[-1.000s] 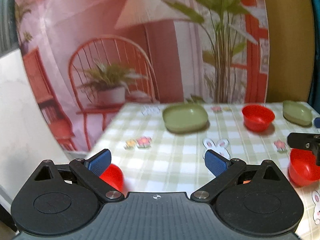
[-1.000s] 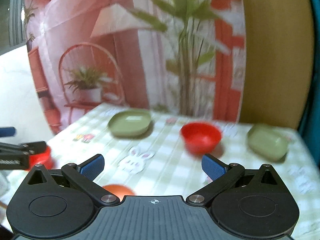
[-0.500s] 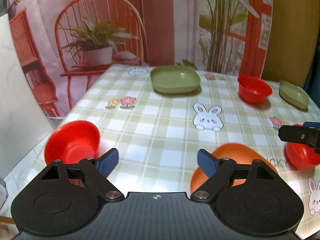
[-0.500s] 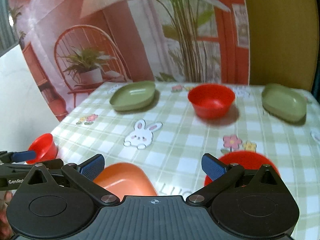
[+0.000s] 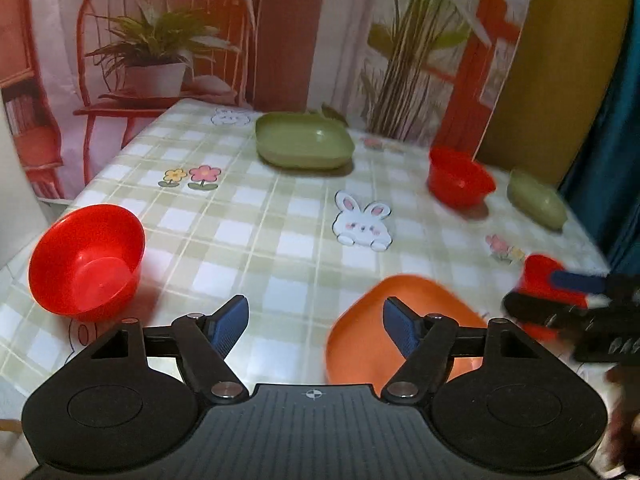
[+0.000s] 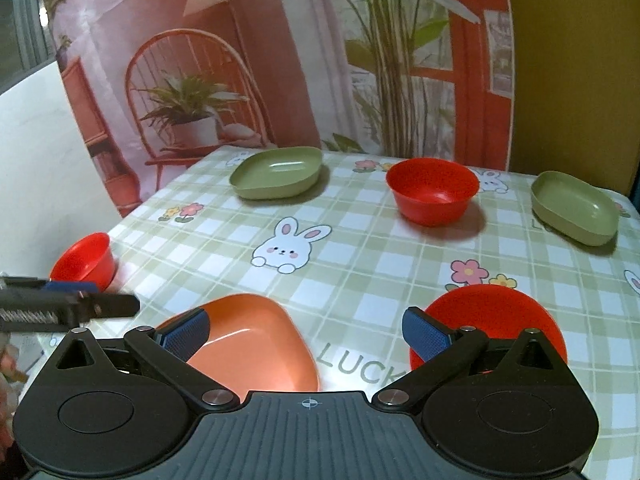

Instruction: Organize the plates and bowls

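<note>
the left gripper (image 5: 316,326) is hovering over the checked tablecloth (image 5: 248,240) with its jaws just closing partway, nothing between them, the orange plate (image 5: 360,320) near right and a red bowl (image 5: 86,260) near left. the right gripper (image 6: 306,330) is standing wide open and empty between that plate and another red bowl (image 6: 496,312). two green plates (image 6: 276,172) and a third red bowl (image 6: 432,190) are sitting far back

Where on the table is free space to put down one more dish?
The widest bare patch is mid-table around the rabbit print, bordered by the left green plate, far red bowl and orange plate. The near edge is crowded: orange plate, near red bowl, both grippers.
</note>
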`<state>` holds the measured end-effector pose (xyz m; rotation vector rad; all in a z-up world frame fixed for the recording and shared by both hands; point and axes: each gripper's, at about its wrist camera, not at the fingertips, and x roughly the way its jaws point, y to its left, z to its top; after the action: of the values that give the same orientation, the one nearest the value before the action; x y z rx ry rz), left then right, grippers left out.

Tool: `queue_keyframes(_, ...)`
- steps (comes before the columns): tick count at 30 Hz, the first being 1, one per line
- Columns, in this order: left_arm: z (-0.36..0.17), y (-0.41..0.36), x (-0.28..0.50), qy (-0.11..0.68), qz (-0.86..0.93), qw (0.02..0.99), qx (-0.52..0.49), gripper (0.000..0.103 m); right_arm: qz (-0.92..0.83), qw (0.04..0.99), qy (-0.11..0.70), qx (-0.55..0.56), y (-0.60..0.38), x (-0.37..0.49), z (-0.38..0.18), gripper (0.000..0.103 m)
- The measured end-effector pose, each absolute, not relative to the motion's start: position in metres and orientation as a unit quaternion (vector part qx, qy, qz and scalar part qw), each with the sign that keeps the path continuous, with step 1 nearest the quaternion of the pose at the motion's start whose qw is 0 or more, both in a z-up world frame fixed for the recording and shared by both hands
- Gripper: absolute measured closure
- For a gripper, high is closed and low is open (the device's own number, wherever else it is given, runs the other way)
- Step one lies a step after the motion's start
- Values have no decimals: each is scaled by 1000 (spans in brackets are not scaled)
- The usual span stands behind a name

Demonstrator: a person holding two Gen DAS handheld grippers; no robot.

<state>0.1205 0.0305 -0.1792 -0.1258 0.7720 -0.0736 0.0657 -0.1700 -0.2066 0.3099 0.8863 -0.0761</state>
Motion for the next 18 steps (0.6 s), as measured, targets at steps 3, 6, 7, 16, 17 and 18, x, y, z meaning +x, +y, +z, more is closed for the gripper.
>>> queue_keyframes(3,-178,22,121,376,-22,926,-24,27,-41,888,435,146,-168,66,-209,1)
queue_keyframes(6,-181,17,122,385,-27,923,-10,27,-52,882,446,144,-168,65,-214,4)
queue_keyframes(7,-182,16,122,387,-31,922,-7,27,-53,880,449,145,-168,64,-215,8)
queue_keyframes(16,-195,10,122,397,-28,917,2,28,-60,864,476,150,-165,61,-224,27)
queue_keyframes(17,-197,10,121,403,-29,915,3,28,-56,863,477,154,-166,60,-225,29)
queue_keyframes(18,-199,9,122,406,-34,913,1,29,-53,863,477,157,-166,60,-225,30)
